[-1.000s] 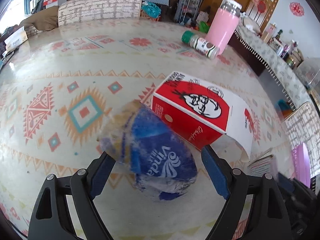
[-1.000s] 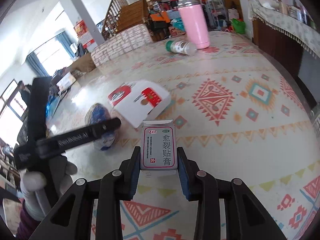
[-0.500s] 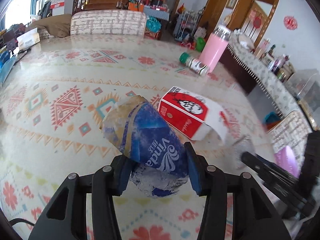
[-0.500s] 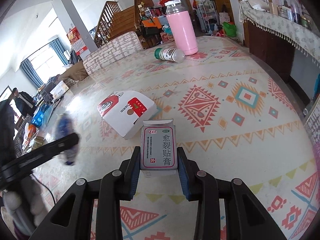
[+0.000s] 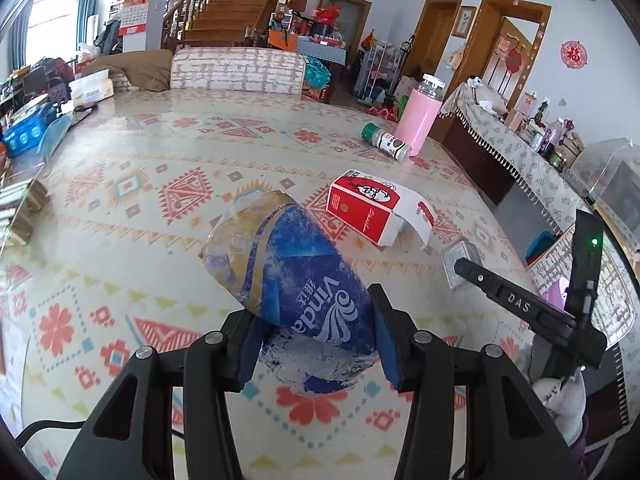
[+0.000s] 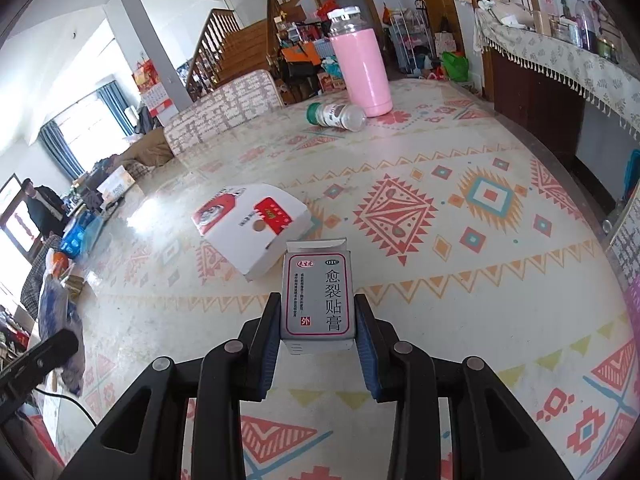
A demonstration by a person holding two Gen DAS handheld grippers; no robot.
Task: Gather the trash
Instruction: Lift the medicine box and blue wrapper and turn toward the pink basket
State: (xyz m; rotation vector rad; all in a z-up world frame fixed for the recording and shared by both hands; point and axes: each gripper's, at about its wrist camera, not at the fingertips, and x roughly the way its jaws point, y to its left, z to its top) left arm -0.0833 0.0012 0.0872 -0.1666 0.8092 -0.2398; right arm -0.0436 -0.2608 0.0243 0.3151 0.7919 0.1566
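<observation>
The right gripper (image 6: 316, 340) clamps a small grey medicine box (image 6: 318, 300) upright between its fingers (image 6: 267, 344), above the patterned surface (image 6: 460, 280). Just beyond the fingertips, slightly left, lies a red-and-white carton (image 6: 252, 224). Far ahead a green-capped jar (image 6: 336, 115) lies on its side beside a standing pink bottle (image 6: 362, 64).

The blue wrapper (image 5: 304, 280) reads "Vinda"; the grey box (image 6: 319, 298) "OTC 愈裂贴膏".
</observation>
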